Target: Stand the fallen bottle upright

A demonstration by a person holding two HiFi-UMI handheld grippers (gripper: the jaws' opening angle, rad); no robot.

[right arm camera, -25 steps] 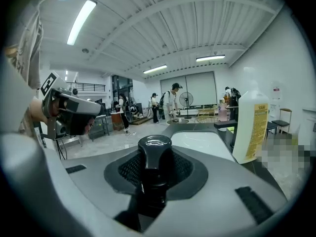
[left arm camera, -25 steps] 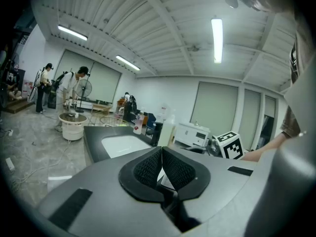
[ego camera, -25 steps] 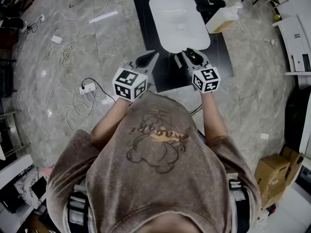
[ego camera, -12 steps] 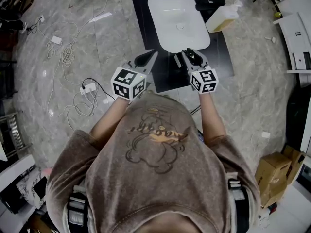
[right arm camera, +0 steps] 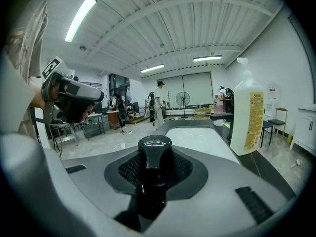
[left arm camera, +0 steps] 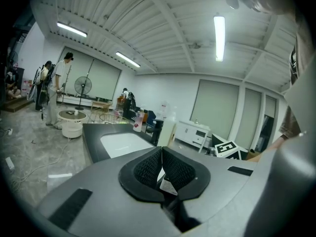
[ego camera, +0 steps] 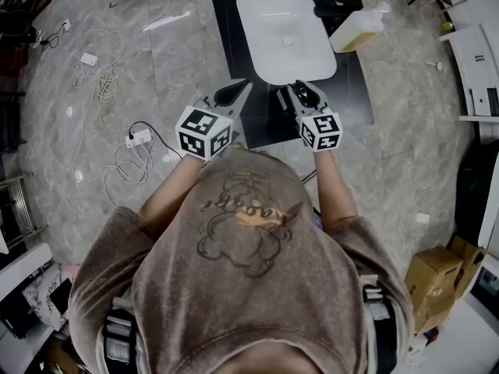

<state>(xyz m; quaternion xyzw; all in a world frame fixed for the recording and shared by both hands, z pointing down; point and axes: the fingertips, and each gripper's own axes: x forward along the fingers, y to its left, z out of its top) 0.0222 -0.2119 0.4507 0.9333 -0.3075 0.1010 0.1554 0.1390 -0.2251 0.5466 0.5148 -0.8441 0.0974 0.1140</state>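
My right gripper (ego camera: pixel 302 92) is shut on a small black bottle (ego camera: pixel 306 93) over the near edge of the black table (ego camera: pixel 261 119). In the right gripper view the black bottle (right arm camera: pixel 154 157) stands upright between the mesh pads (right arm camera: pixel 180 168), its glossy top facing up. My left gripper (ego camera: pixel 236 92) hovers just left of it, level with it. Its pads (left arm camera: pixel 148 168) meet with nothing held. A tall pale yellow pump bottle (ego camera: pixel 357 31) stands upright at the table's far right, also seen as the pump bottle (right arm camera: pixel 248 117) ahead and to the right of the right gripper (right arm camera: pixel 154 171).
A white oblong basin (ego camera: pixel 284 37) lies on the table ahead of both grippers. Cables and a power strip (ego camera: pixel 140 139) trail over the marble floor at left. Cardboard boxes (ego camera: pixel 440 275) sit at lower right and a white cabinet (ego camera: pixel 479 68) at right. People stand far off in the room.
My right gripper has sunk a little with the black bottle still in it. The left gripper has stayed about where it was.
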